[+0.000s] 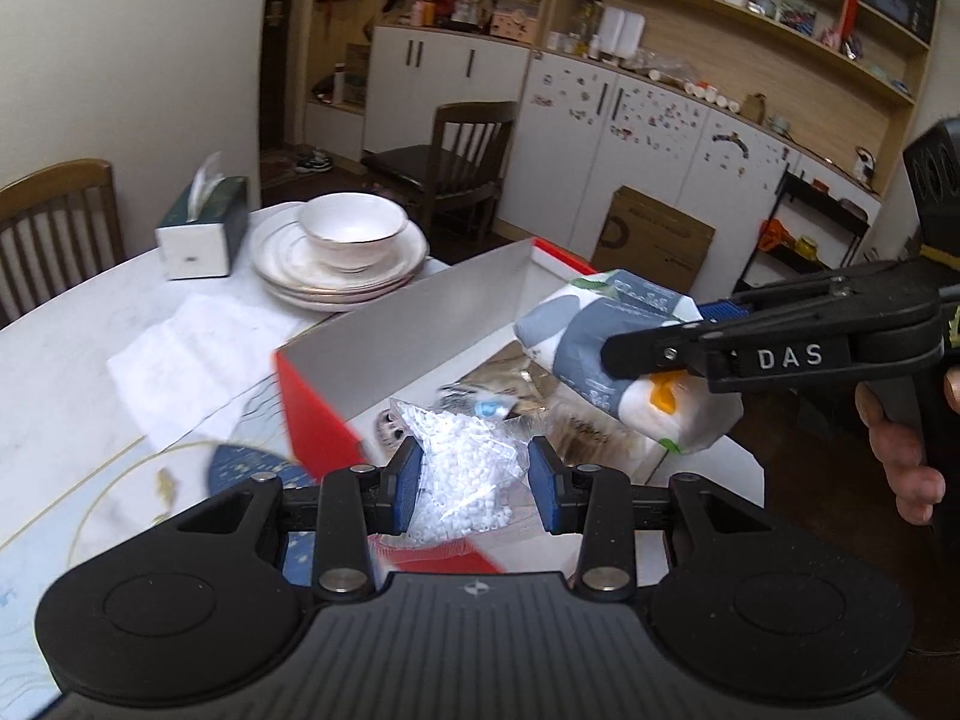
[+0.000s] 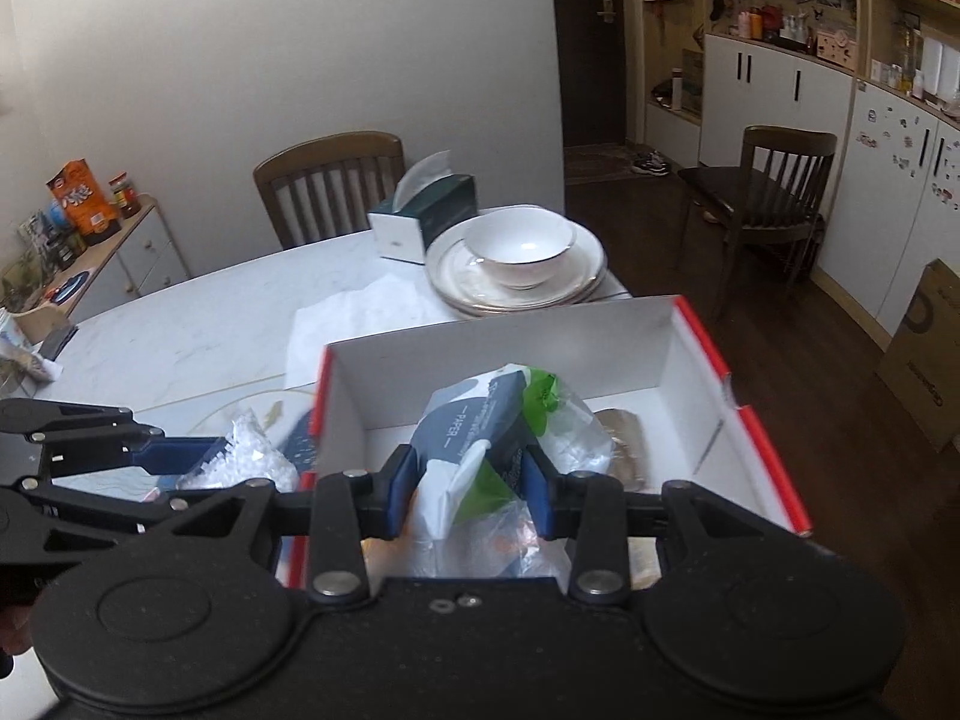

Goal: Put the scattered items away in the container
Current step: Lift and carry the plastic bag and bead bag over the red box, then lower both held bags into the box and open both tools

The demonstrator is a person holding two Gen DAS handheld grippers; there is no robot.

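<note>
Two loads in transit: left hand-held gripper (image 1: 474, 489) pinching bag of white pellets (image 1: 462, 468) at near rim of red-edged box (image 2: 708, 354) on tabletop (image 2: 198, 324); right hand-held gripper (image 2: 471, 495) pinching tissue pack (image 2: 474, 426) over box interior. Step judged: carry-in. Next: lower, release inside

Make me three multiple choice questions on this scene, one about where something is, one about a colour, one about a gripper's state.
1. Where is the bowl?
A. in the box
B. on the stacked plates
C. on a chair

2. What colour is the box's outside?
A. red
B. green
C. black

3. The left gripper is:
A. open and empty
B. shut on a tissue pack
C. shut on a bag of white pellets

Answers: B, the bowl sits on the plates; A, red outer walls show; C, the pellet bag sits pinched between its pads.
</note>
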